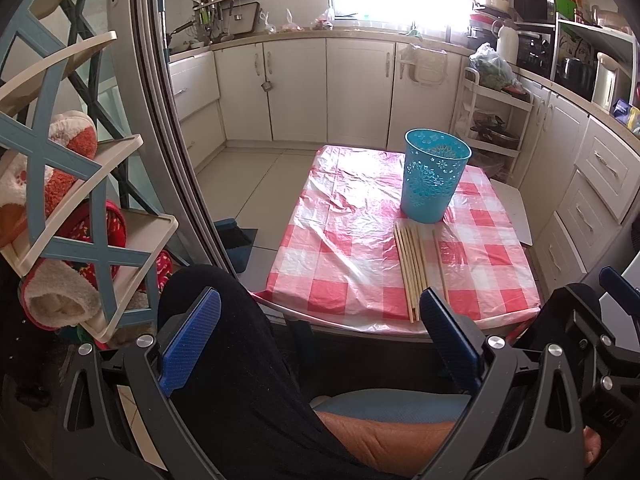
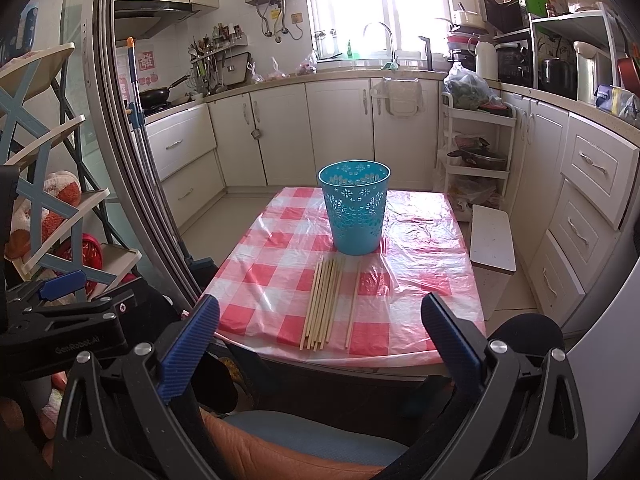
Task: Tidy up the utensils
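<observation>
Both grippers, left gripper [image 1: 320, 344] and right gripper [image 2: 320, 344], are hanging back with fingers spread wide, grasping nothing.
Chopsticks [image 2: 324, 304] are lying ahead of the right fingers on the bench [image 2: 256, 292], tips toward the blue cup [image 2: 354, 208] beyond, likely staged for easy loading.

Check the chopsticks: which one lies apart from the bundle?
The single chopstick on the right, separated by a gap of tablecloth; the other chopsticks lie packed side by side.

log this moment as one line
stage: pre-grasp | left gripper: open, empty | right gripper: open, empty | chopsticks: flat on table | blue holder: upright behind them
</observation>
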